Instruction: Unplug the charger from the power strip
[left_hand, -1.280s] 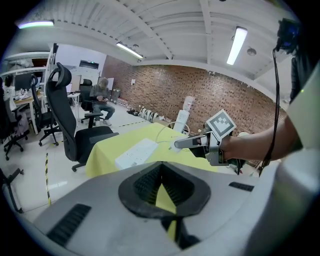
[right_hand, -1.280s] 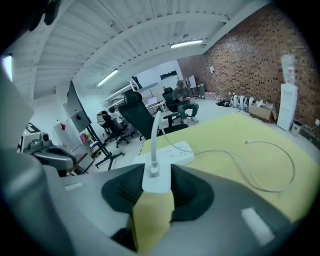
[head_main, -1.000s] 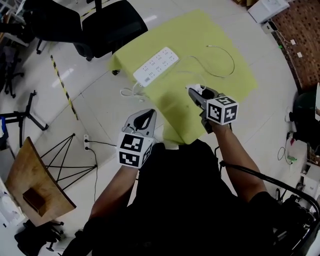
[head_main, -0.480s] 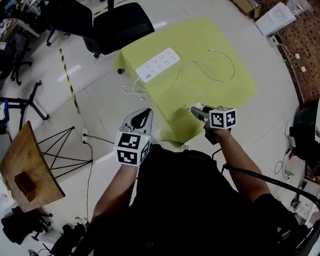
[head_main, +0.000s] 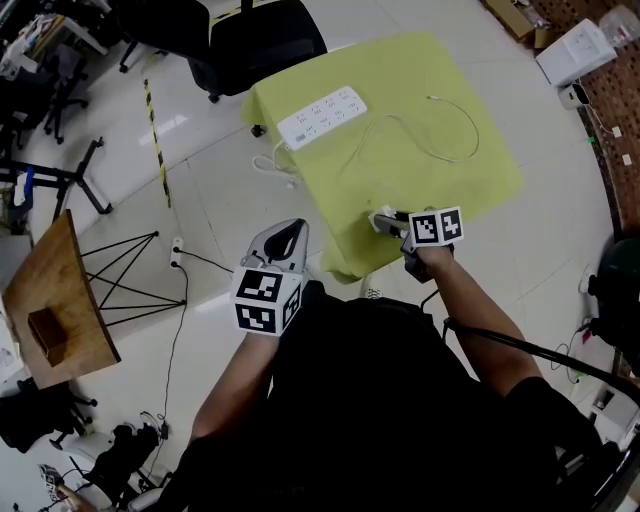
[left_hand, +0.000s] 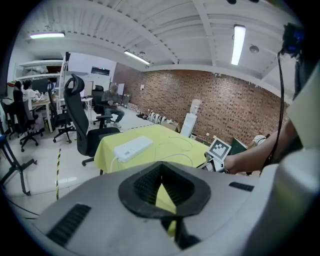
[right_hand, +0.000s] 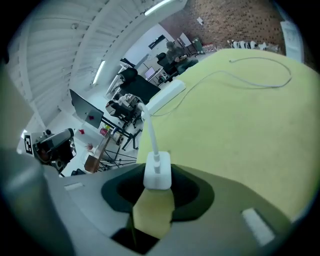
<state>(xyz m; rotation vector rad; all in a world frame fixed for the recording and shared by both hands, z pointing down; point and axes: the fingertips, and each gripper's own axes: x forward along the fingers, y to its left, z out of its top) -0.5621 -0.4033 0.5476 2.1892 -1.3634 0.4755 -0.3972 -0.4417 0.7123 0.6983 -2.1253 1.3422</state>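
A white power strip (head_main: 322, 116) lies at the far left of the yellow-green table (head_main: 470, 200), with nothing plugged into it; it also shows in the left gripper view (left_hand: 132, 148) and the right gripper view (right_hand: 165, 97). My right gripper (head_main: 385, 222) hangs low over the table's near edge, shut on the white charger (right_hand: 158, 172). The charger's thin cable (head_main: 440, 150) trails in a loop across the cloth. My left gripper (head_main: 283, 243) is off the table to the left, over the floor. Its jaws meet at the tip with nothing between them.
A black office chair (head_main: 255, 45) stands beyond the table's far left corner. The strip's own lead (head_main: 268, 165) hangs off the table edge. A wooden board (head_main: 50, 320) on a black wire stand (head_main: 130, 290) is on the floor at left. People sit at desks far off (left_hand: 112, 97).
My right gripper has come down and back toward the table's near edge, carrying the charger. The left gripper has shifted slightly. The head view has swung, so the table sits further right.
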